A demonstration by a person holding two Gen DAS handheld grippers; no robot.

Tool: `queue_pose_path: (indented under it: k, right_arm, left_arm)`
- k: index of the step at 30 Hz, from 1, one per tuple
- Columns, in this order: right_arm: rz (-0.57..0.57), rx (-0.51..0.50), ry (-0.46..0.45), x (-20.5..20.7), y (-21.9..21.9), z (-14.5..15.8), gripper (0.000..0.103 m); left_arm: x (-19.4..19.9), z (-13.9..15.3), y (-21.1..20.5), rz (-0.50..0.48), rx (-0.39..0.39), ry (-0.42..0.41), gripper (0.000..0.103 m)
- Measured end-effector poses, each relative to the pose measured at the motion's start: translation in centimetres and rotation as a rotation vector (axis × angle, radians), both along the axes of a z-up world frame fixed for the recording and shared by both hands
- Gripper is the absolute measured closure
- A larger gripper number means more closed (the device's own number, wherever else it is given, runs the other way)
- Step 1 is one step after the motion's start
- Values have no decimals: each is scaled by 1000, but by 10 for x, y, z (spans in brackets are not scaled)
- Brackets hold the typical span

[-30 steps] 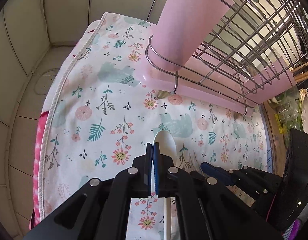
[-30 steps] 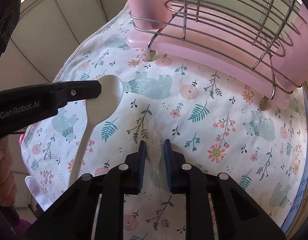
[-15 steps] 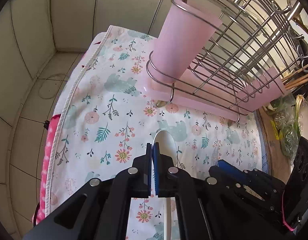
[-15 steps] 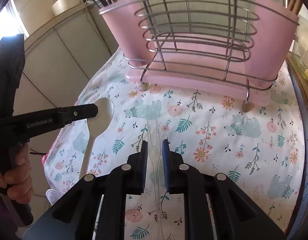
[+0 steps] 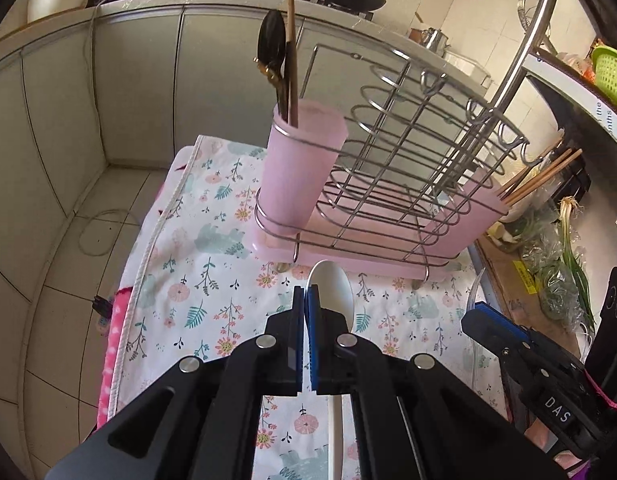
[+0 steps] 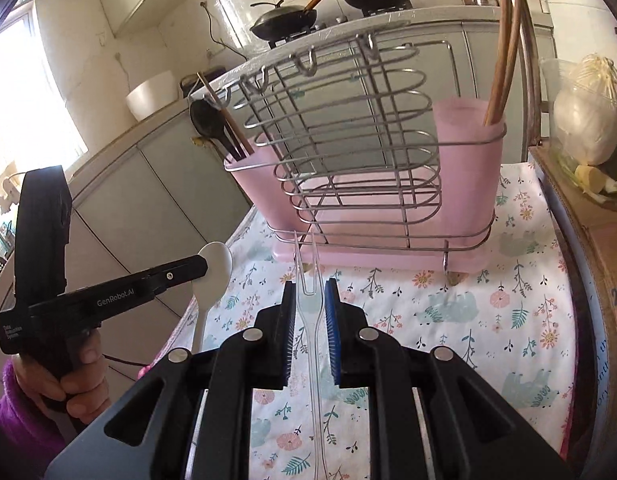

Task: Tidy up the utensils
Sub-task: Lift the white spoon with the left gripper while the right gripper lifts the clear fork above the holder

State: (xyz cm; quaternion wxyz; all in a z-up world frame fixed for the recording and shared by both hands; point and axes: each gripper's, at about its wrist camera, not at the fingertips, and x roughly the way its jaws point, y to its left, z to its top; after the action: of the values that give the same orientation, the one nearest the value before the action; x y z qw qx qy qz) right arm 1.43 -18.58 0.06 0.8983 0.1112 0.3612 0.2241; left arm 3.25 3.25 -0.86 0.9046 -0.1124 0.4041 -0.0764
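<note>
My left gripper [image 5: 306, 292] is shut on a white spoon [image 5: 335, 292], which it holds above the floral cloth [image 5: 196, 280]. The spoon's bowl points toward the wire rack [image 5: 408, 168]. In the right wrist view the left gripper [image 6: 200, 268] holds the white spoon [image 6: 217, 264] at the left. My right gripper [image 6: 310, 288] is shut on a clear plastic fork [image 6: 306, 268], tines toward the wire rack [image 6: 348, 140]. The rack's left pink cup [image 6: 252, 184] holds a black spoon and a chopstick. Its right pink cup [image 6: 468, 160] holds wooden chopsticks. The right gripper [image 5: 482, 316] shows at the left wrist view's right edge.
A cardboard box with bagged vegetables [image 6: 588, 120] stands right of the cloth. Behind the rack runs a counter with two woks [image 6: 284, 20] and a white bowl [image 6: 152, 94]. Left of the cloth the table edge drops to the tiled floor [image 5: 68, 260].
Both grippers have risen off the cloth with their utensils and tilted up. The rack's top, the cups' contents and the kitchen counter have come into view.
</note>
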Motion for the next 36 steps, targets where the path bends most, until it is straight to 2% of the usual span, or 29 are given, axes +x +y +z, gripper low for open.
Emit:
queue_pose_path:
  k: [10,20,26,32,36]
  right_arm:
    - [-44,66,-90,-8,-14,21,88]
    - [-67,98,-151,-9,-28,40,88]
    - [-79,134,-187,-4,-44,63,88]
    - [-98,178,-238,4,-59,88,88]
    - [-114,179,-308,9,-65,106,88]
  left_arm:
    - [-11,31,2,7,-35,-115,102]
    - [-13,49,7,12,-72,-202,102]
    - [-9,63,11,26,-94,-242,102]
    - [-2,83,14,36,-121,-313,102]
    - [5,98,19,63,-131,-387,102]
